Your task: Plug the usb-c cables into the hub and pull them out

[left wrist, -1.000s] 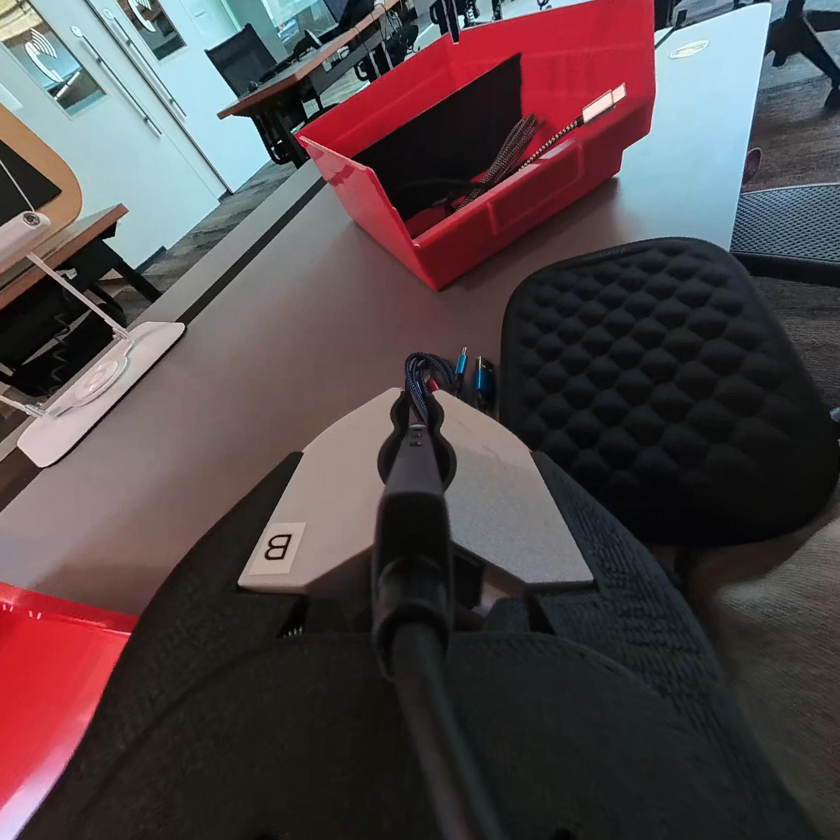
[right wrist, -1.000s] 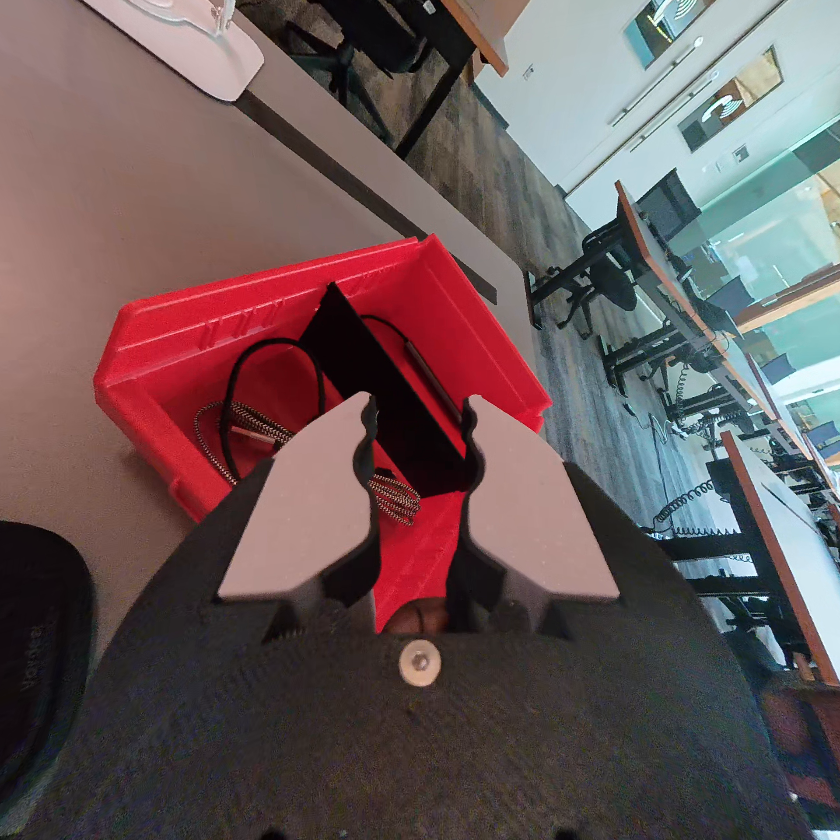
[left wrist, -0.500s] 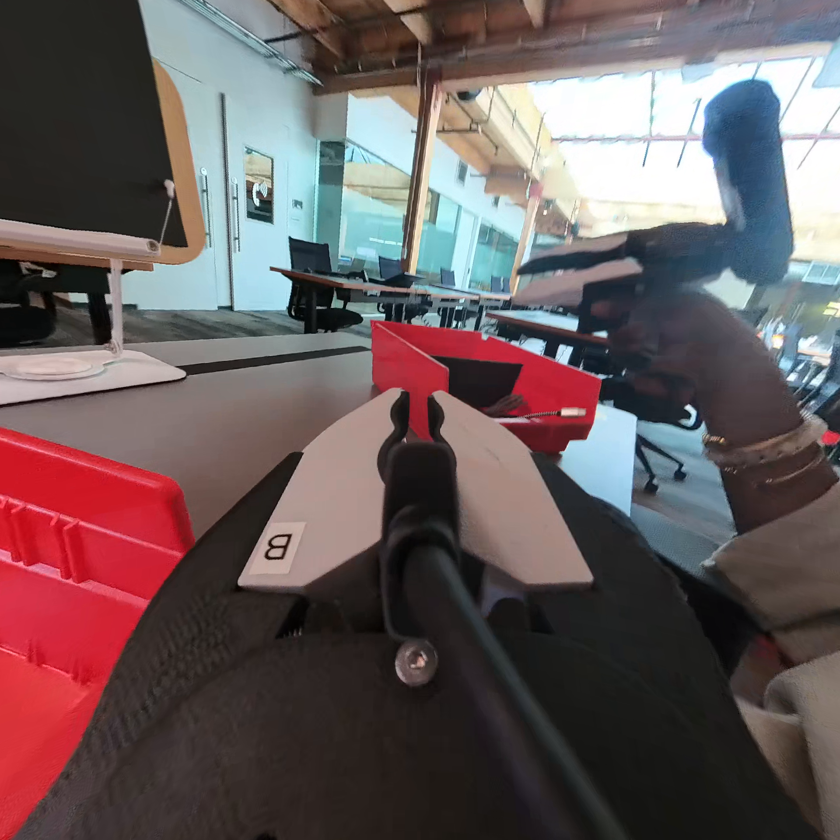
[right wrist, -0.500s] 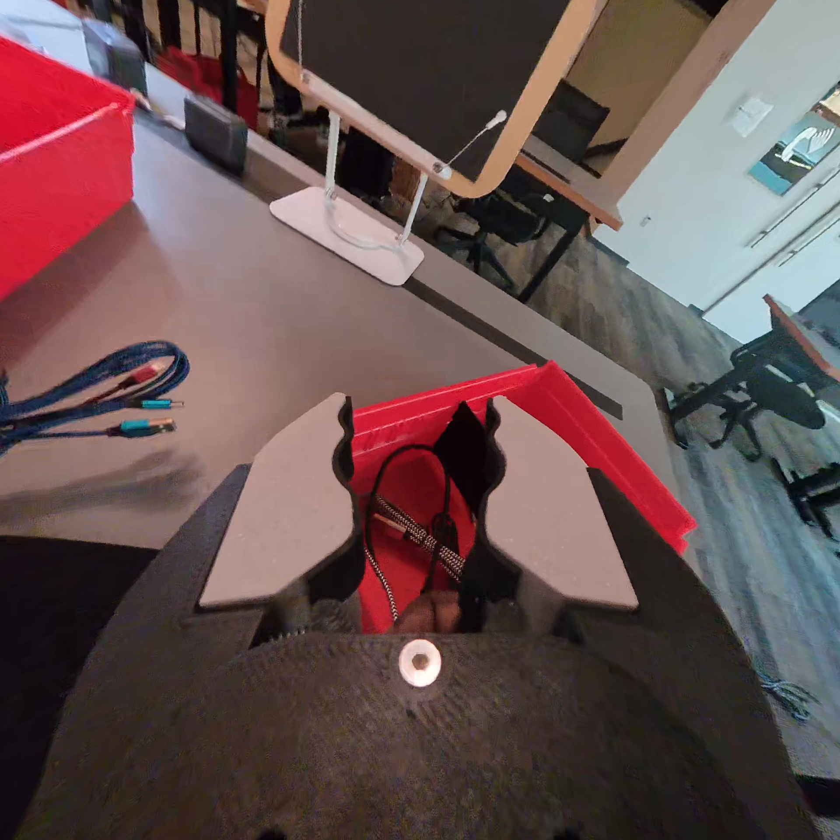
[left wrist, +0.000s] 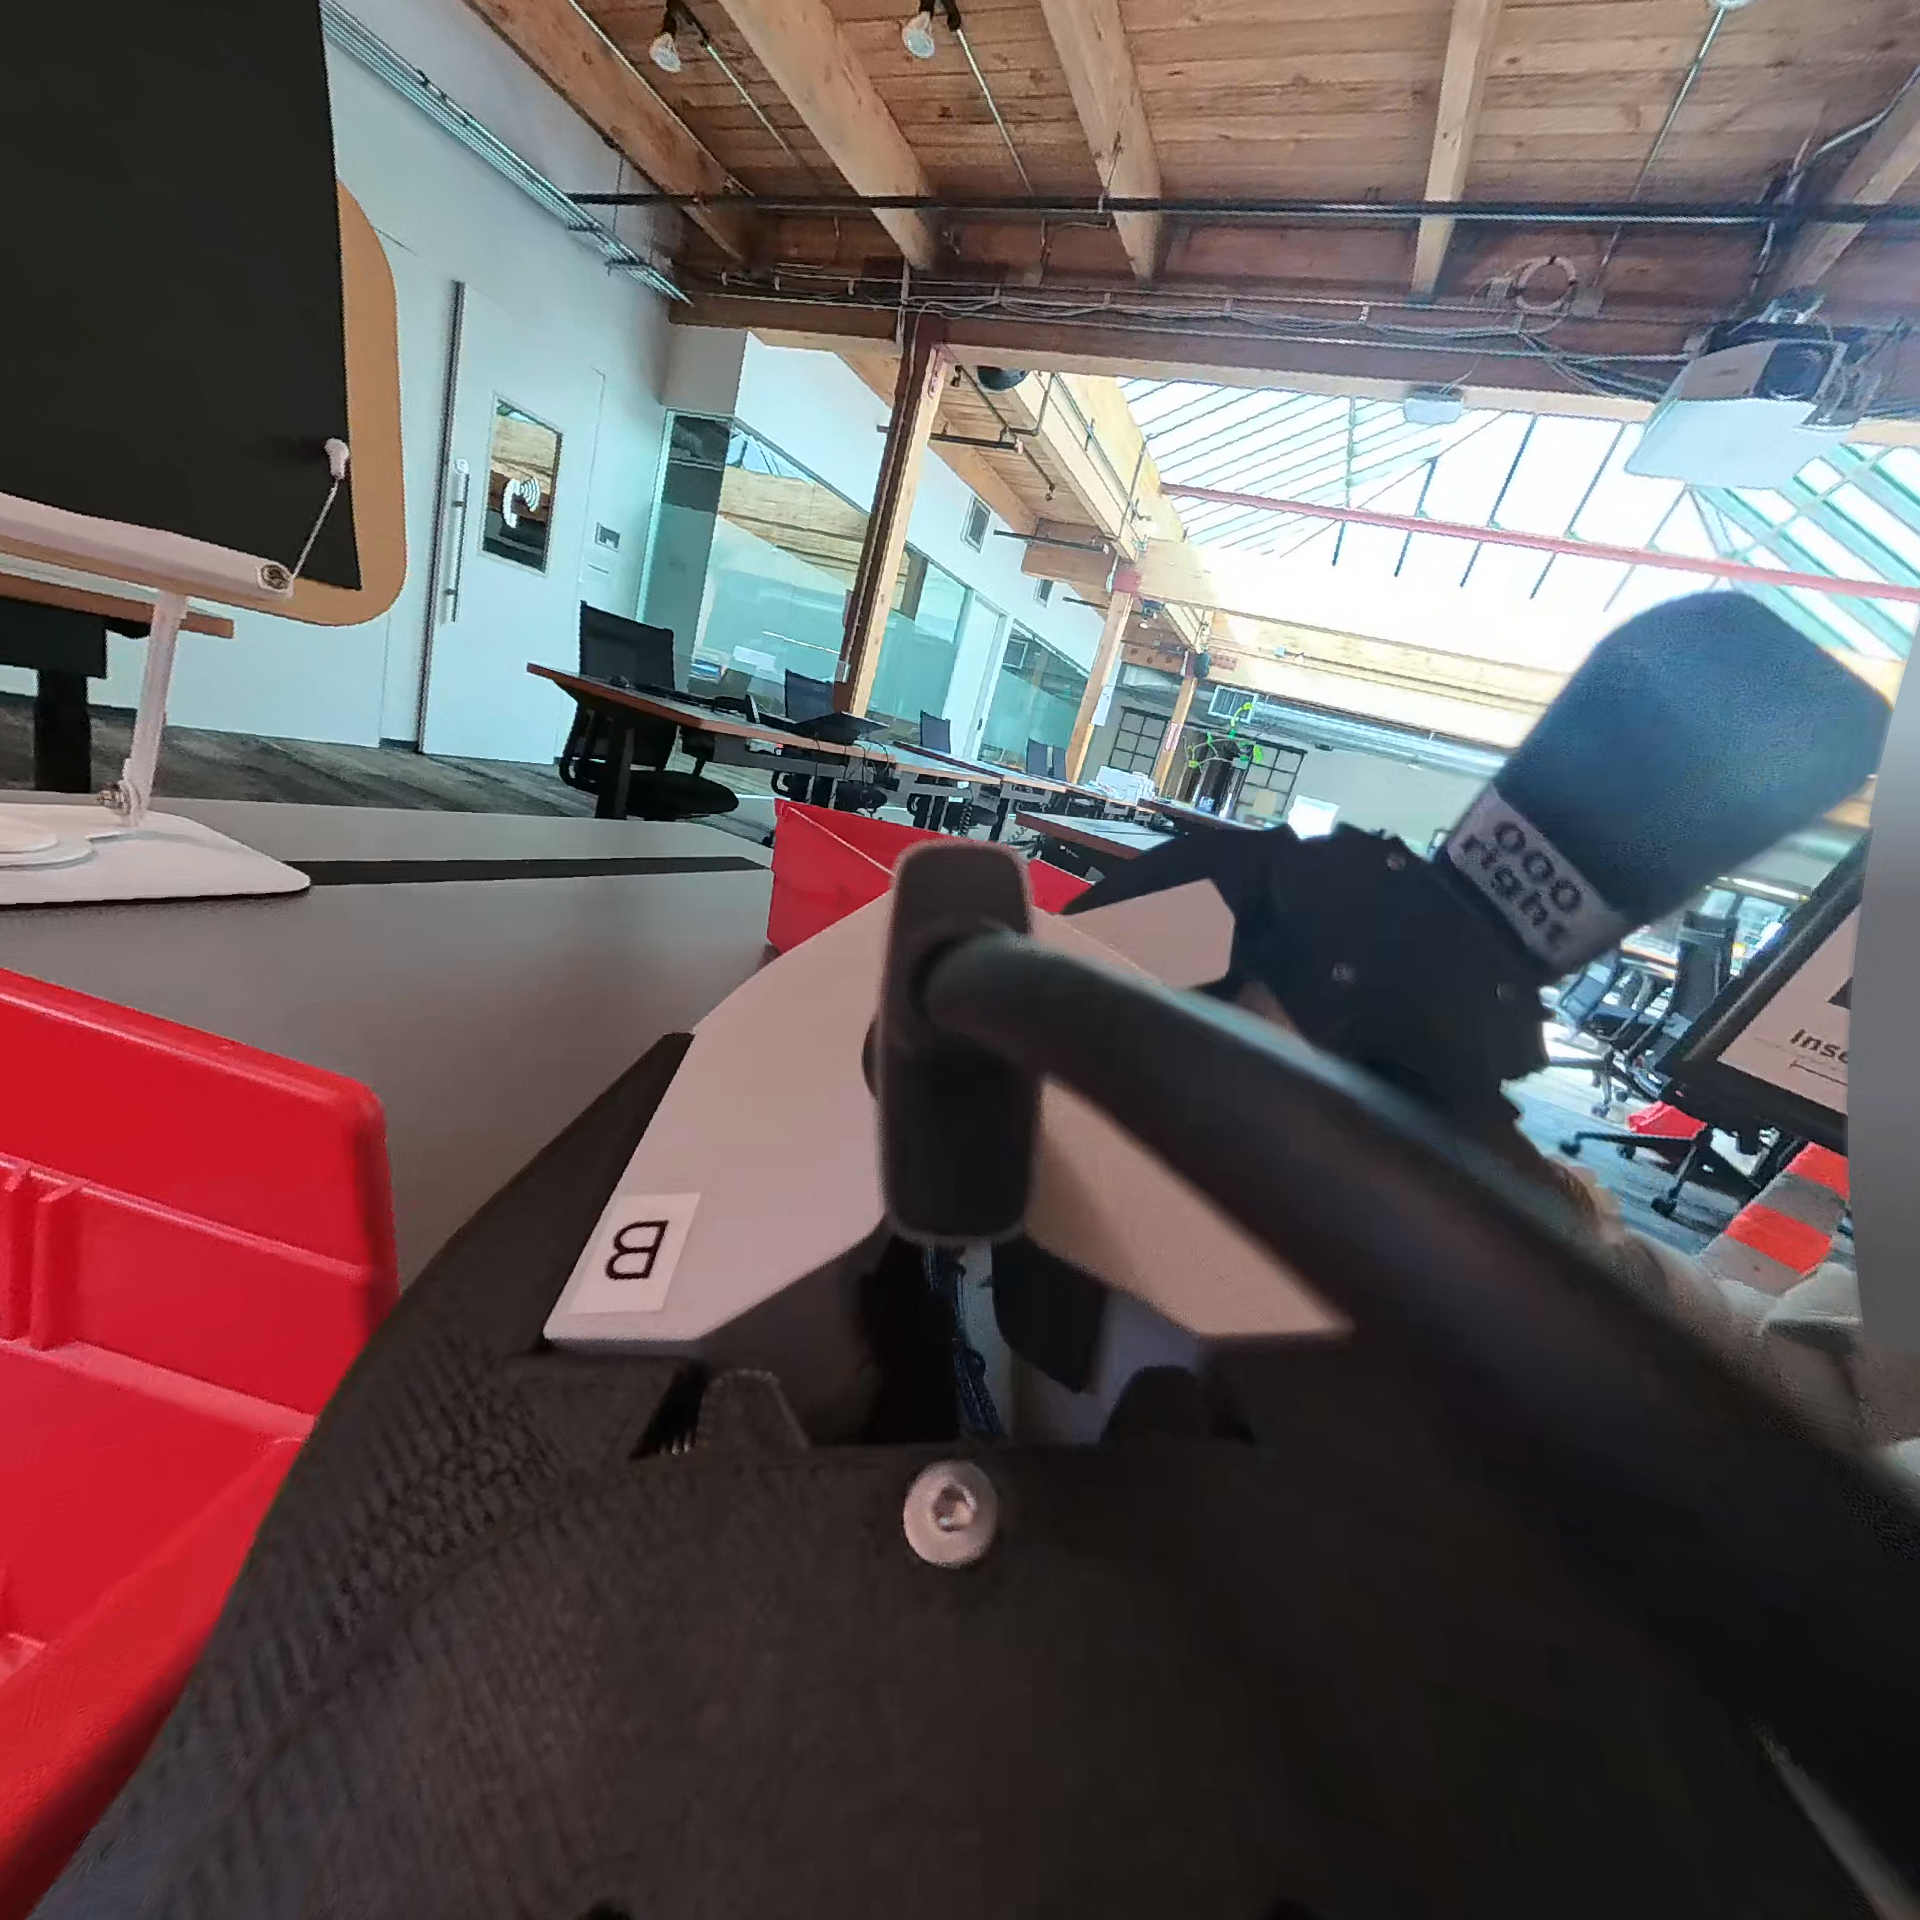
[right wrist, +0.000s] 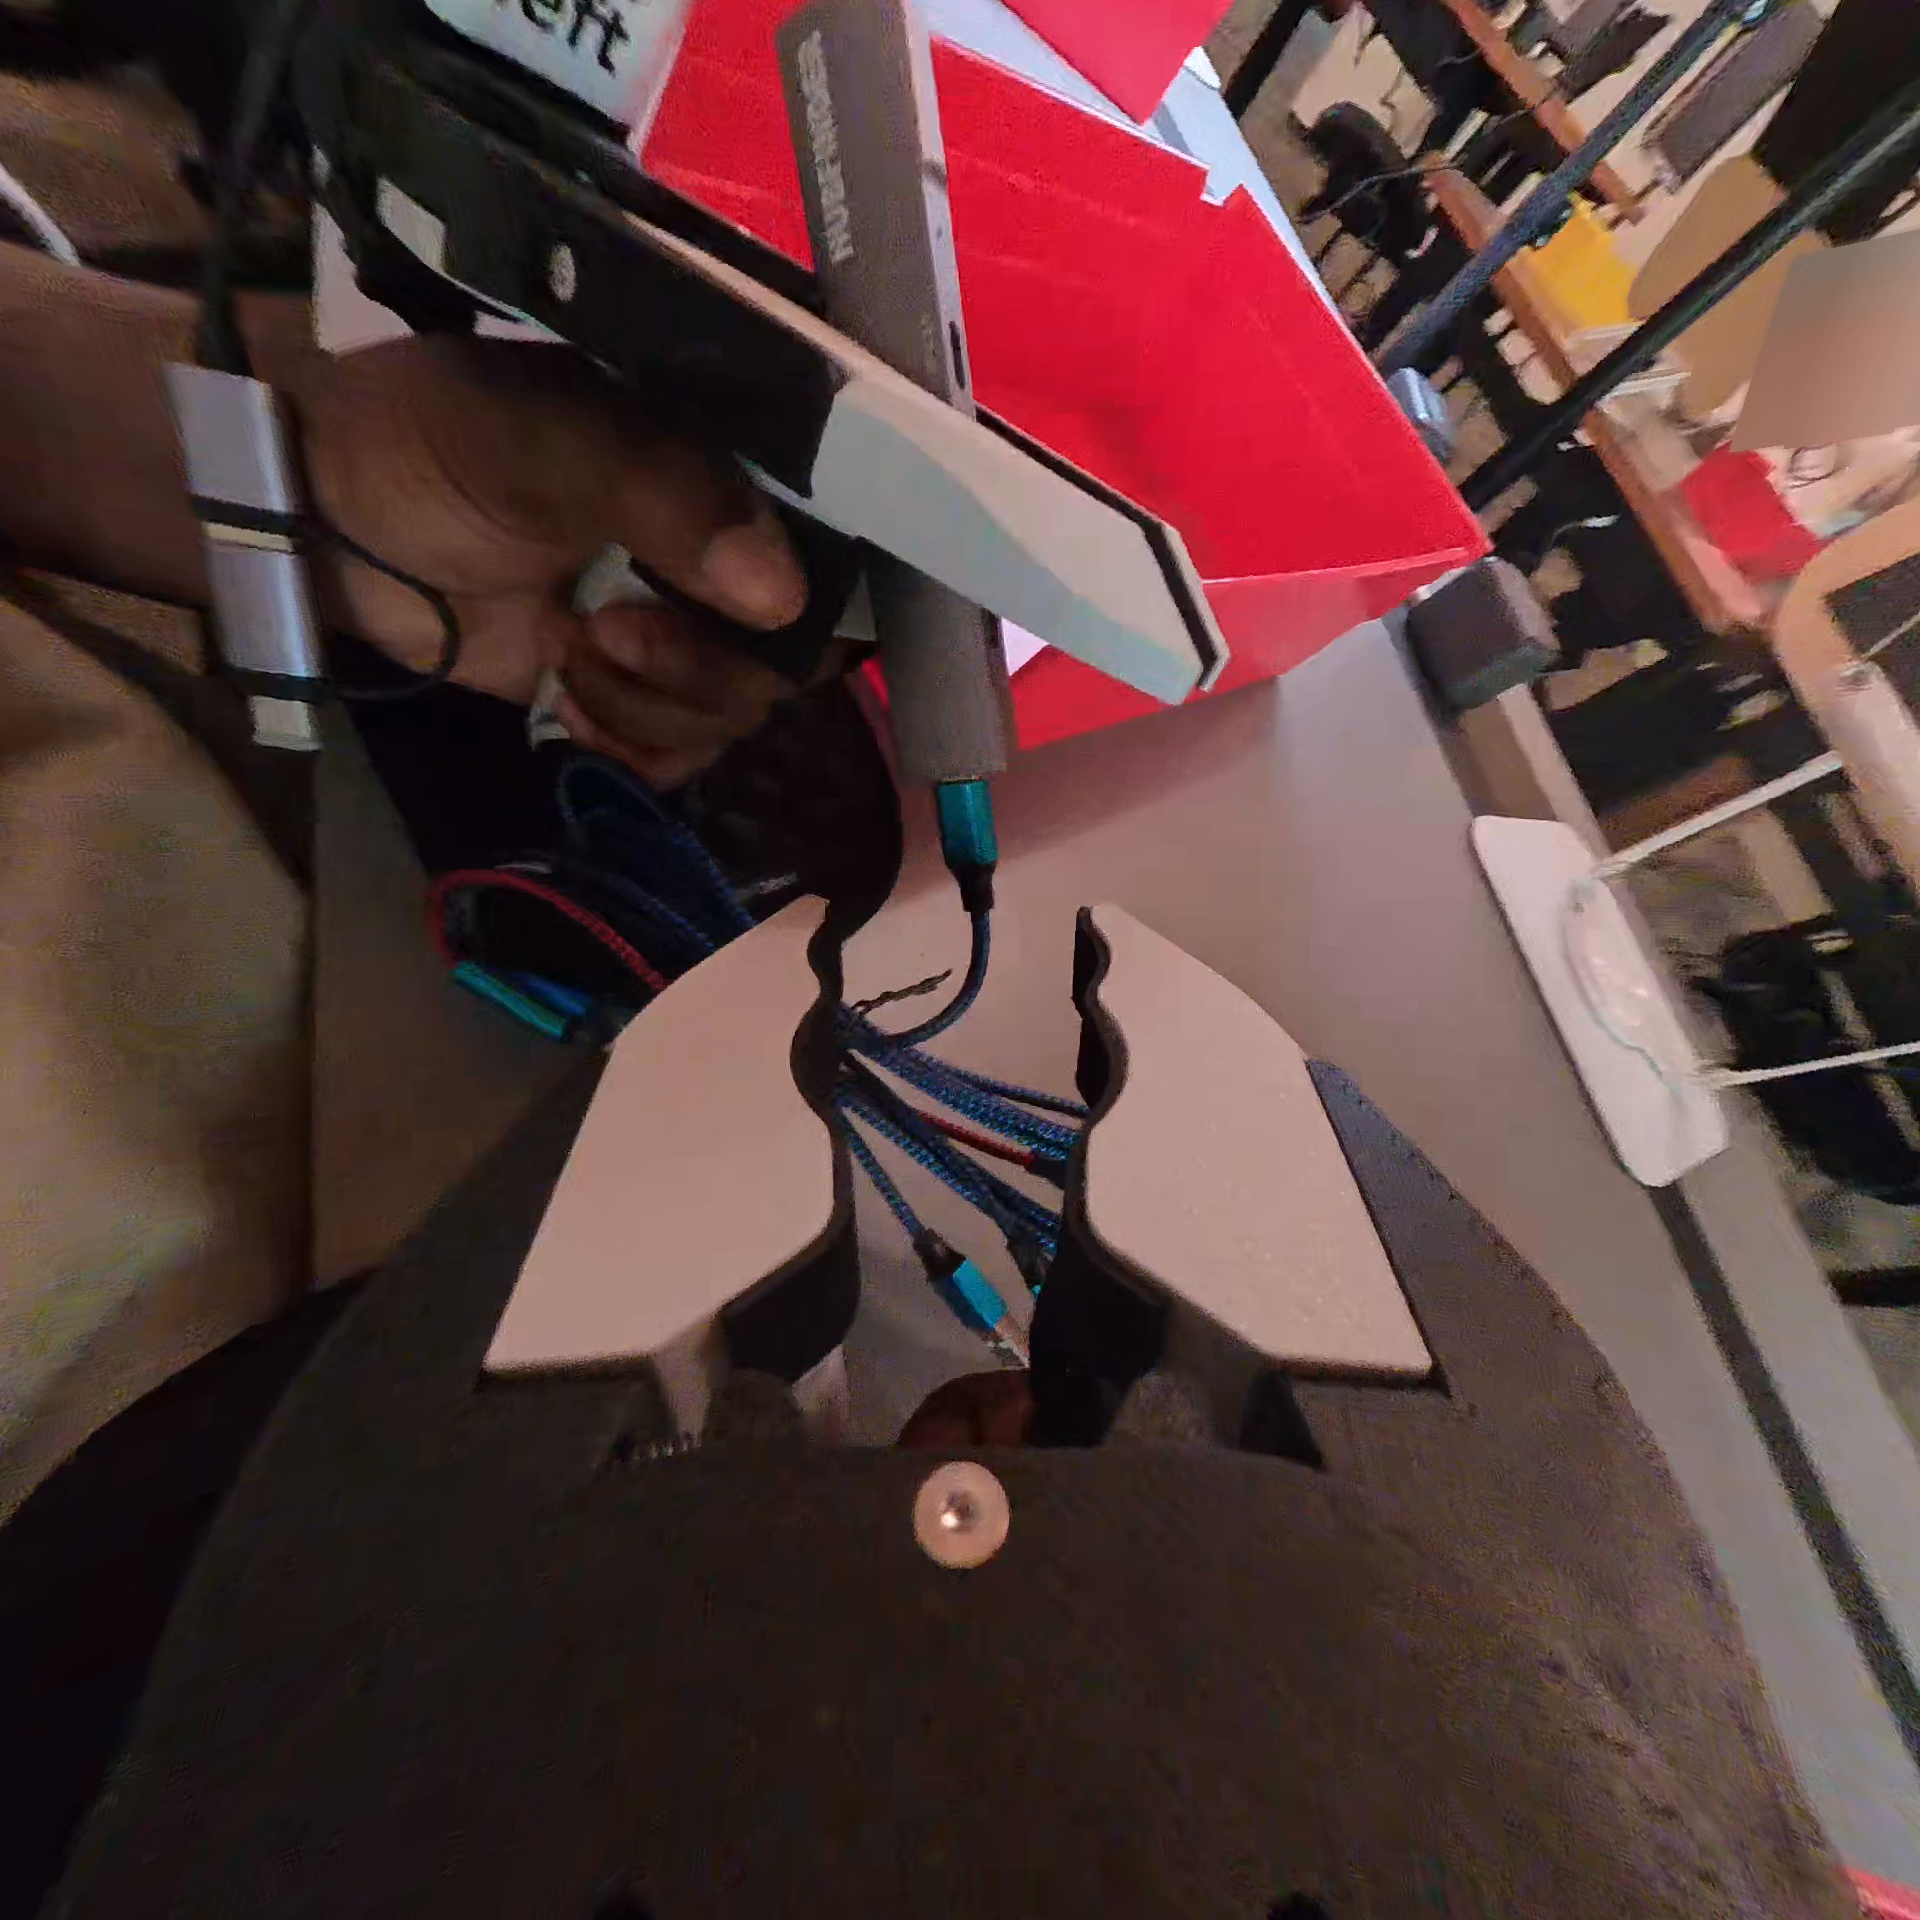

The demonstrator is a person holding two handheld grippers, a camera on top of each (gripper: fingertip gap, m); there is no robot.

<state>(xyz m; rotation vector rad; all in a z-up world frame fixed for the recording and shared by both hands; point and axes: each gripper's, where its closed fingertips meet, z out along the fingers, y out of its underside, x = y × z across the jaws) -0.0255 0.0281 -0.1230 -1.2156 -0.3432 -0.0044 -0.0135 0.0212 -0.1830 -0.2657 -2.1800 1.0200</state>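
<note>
Between our right gripper's (right wrist: pixel 951 935) two grey fingers (right wrist: pixel 686 1153), which are standing spread with nothing pinched, we are looking down on a bundle of blue braided usb-c cables (right wrist: pixel 966 1122) lying across the grey table (right wrist: pixel 1299 852), one teal plug (right wrist: pixel 977 1299) resting deep in the gap. Just beyond the fingertips, one cable is curving upward and its teal connector (right wrist: pixel 966 826) is sitting plugged into the lower end of the grey hub (right wrist: pixel 894 260). Above that, our left gripper (right wrist: pixel 1195 665) is pressing its fingers together on the hub, holding it roughly upright off the table, with the hand (right wrist: pixel 582 540) wrapped around the handle behind it. More blue and red cable ends (right wrist: pixel 540 987) are lying to the left on a black pad (right wrist: pixel 790 831). Behind the hub a red bin (right wrist: pixel 1195 416) is sitting on the table, and off to the right a white stand base (right wrist: pixel 1600 997) is resting near the table edge. Through the left wrist view, we are seeing the hub's dark end (left wrist: pixel 951 1049) clamped between the grey fingers (left wrist: pixel 769 1132), its thick lead (left wrist: pixel 1351 1122) bending away to the right. Another red bin (left wrist: pixel 156 1195) is sitting close at the left, the right gripper (left wrist: pixel 1195 925) is hanging just past the fingertips, and a third red bin (left wrist: pixel 831 862) is showing farther off.
</note>
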